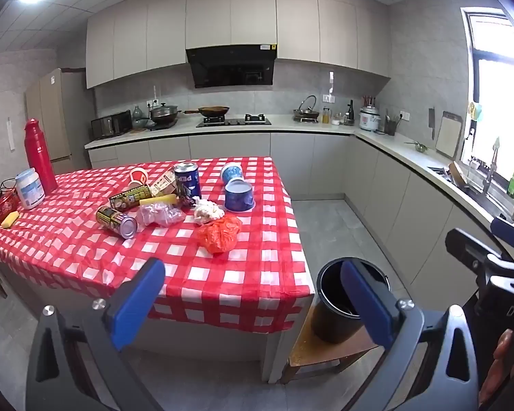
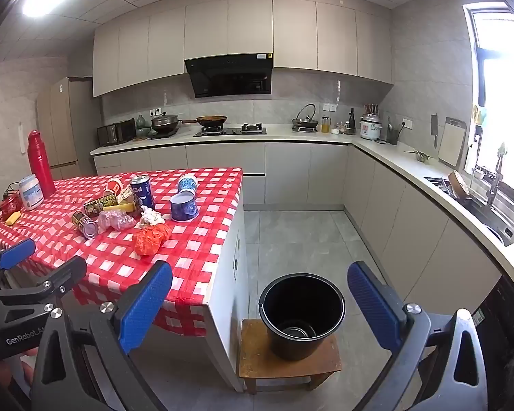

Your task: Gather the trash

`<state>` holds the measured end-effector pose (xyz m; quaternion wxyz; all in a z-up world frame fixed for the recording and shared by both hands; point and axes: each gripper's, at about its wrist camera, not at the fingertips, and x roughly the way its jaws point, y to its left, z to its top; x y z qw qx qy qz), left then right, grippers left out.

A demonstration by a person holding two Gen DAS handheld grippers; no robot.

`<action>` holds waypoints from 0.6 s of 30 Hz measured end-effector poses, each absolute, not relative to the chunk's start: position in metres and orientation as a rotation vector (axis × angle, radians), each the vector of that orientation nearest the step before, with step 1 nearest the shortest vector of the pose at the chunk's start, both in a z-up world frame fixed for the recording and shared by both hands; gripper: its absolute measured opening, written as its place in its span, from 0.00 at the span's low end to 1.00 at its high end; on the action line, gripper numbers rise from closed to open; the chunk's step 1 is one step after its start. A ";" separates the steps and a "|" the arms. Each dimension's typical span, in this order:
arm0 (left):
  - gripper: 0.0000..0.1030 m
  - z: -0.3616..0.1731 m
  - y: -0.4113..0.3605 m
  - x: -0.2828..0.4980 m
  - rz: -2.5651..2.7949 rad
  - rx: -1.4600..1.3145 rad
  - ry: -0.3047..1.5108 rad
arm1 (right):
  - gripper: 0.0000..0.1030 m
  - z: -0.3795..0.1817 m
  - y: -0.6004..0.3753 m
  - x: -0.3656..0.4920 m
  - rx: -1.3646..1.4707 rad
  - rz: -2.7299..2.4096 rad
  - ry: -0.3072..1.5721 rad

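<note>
Starting with both grippers, left (image 1: 253, 303) and right (image 2: 260, 304), released, we should grab the orange bag (image 1: 220, 233) mid-frame first, then drop into bucket (image 2: 301, 315) lower center.

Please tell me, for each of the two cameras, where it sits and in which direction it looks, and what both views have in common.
Left wrist: sits on the left gripper, looks across the checkered table toward the stove wall; its blue fingers and the right gripper show.
Right wrist: sits on the right gripper, looks at the black bucket on a wooden stool; the left gripper shows.
Shared: table, trash pile, bucket, kitchen counters; both grippers open and empty.
</note>
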<state>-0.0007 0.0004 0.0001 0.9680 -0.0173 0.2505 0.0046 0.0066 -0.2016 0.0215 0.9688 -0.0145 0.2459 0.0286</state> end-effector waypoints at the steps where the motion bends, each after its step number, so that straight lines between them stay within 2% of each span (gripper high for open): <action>1: 1.00 0.000 -0.001 0.000 0.019 -0.020 0.516 | 1.00 0.021 -0.202 0.007 -0.030 0.058 0.498; 18: 1.00 -0.001 -0.014 0.000 0.016 -0.008 0.513 | 1.00 0.020 -0.206 0.003 -0.022 0.043 0.495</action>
